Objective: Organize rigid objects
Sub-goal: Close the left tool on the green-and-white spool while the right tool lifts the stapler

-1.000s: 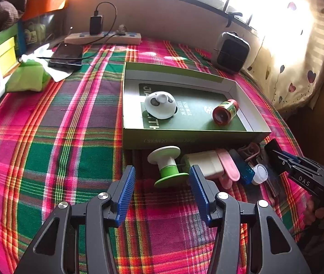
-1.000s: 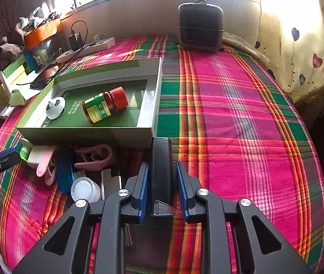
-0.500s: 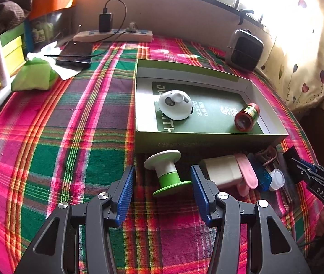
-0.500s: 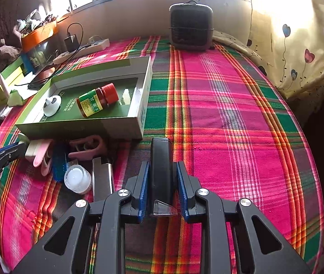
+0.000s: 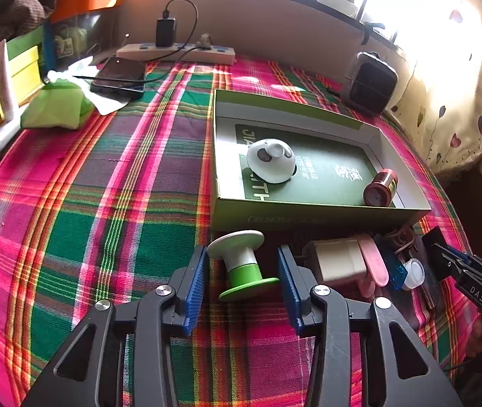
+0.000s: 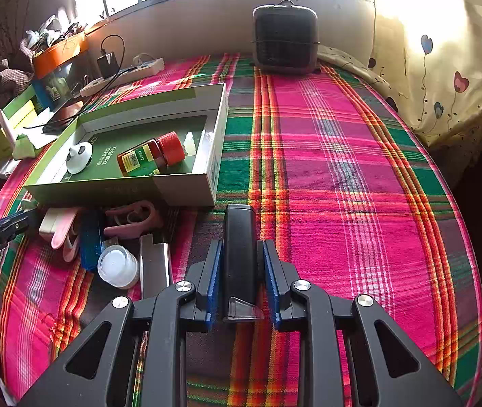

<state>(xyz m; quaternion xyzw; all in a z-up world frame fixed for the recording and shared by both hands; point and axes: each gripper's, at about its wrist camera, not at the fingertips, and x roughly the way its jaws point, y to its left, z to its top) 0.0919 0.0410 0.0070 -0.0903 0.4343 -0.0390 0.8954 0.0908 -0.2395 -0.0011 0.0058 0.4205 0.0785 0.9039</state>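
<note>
A white-and-green spool lies tilted on the plaid cloth before the green box.

black-framed left tongs and right tongs, ribbed blue pads, silver screws

Power strip, phone, heater

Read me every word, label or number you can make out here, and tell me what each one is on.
"DAS": on the black right gripper.
"GenRobot.AI": on the black left gripper.
"ITH", partly hidden: green insert of the green-and-white cardboard box.
Chinese print on the insert and the red-capped bottle's label: too small to read.
</note>
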